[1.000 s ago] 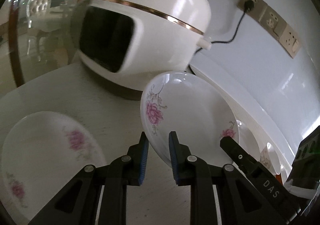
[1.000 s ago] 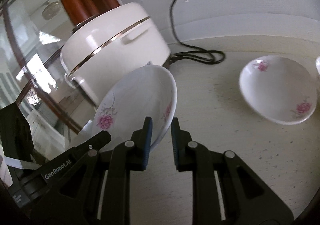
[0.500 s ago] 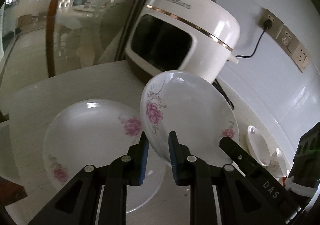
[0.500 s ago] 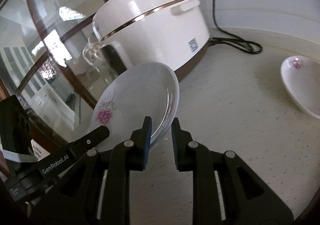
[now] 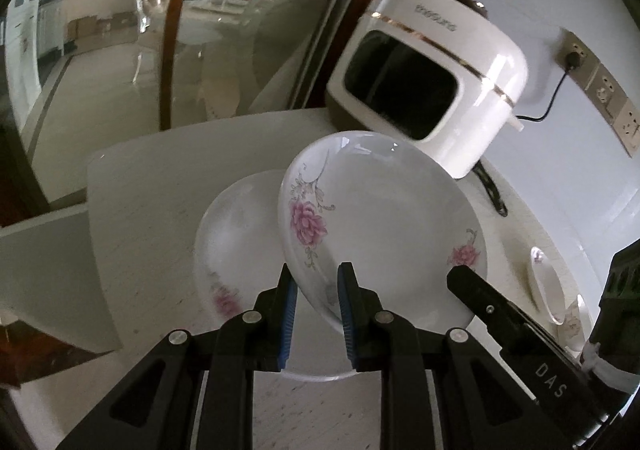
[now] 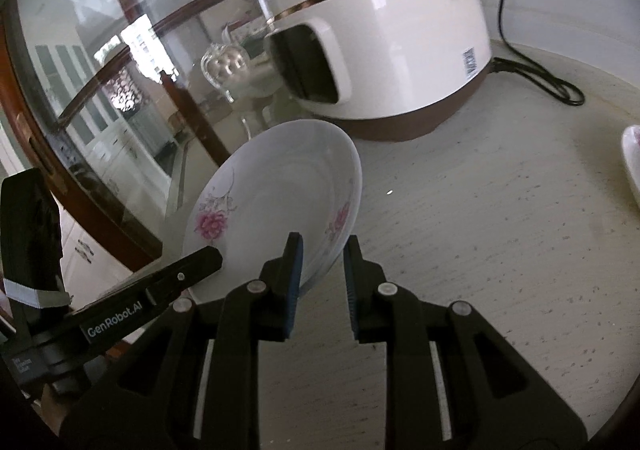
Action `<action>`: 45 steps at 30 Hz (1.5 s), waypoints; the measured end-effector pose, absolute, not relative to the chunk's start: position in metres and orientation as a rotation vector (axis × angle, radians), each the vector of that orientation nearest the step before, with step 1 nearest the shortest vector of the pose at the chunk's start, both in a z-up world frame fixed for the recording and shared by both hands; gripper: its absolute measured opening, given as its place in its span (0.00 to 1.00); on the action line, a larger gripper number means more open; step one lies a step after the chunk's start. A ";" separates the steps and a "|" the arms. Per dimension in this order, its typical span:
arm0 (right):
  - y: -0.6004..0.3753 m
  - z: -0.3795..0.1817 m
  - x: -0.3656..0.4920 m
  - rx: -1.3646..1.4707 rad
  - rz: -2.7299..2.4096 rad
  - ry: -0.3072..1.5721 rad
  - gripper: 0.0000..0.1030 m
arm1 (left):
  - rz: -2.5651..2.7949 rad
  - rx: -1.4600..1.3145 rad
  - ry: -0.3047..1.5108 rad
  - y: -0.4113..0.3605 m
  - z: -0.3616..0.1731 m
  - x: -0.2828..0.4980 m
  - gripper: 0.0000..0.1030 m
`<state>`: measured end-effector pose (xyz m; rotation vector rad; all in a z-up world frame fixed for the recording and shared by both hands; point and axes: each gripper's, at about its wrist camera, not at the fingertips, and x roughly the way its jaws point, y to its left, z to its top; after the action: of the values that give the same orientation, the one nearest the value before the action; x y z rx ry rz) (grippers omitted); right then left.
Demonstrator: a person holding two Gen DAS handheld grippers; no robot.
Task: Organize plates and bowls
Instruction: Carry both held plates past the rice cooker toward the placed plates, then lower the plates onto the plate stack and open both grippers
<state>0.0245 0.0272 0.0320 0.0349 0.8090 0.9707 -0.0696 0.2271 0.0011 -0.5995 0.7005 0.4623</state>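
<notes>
A white plate with pink flowers (image 5: 384,226) hangs tilted in the air, gripped at opposite rims by both grippers. My left gripper (image 5: 317,302) is shut on its near rim. My right gripper (image 6: 323,270) is shut on the other rim of the same plate (image 6: 280,185); one of its fingers (image 5: 476,290) shows at the right of the left wrist view. Directly below and to the left, a second flowered plate (image 5: 236,238) lies flat on the counter, partly hidden by the held one. Two small flowered bowls (image 5: 546,290) sit further right.
A white rice cooker (image 5: 432,61) stands at the back, its black cable (image 6: 552,85) lying on the counter and plugged into a wall socket (image 5: 576,57). A glass door with a wooden frame (image 5: 176,29) borders the counter's left end (image 5: 100,209). One bowl's edge (image 6: 632,153) shows right.
Both grippers have carried the plate left, away from the rice cooker, and it now hangs over the plate lying at the counter's left end. The grip on it is unchanged.
</notes>
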 end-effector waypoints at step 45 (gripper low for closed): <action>0.055 0.019 0.013 -0.092 1.075 0.878 0.32 | 0.496 -0.642 0.740 0.217 0.003 -0.099 0.33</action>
<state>0.0135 0.0550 0.0192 -0.0919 0.8779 1.0746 -0.0986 0.2171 0.0027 -0.6420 0.7405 0.4963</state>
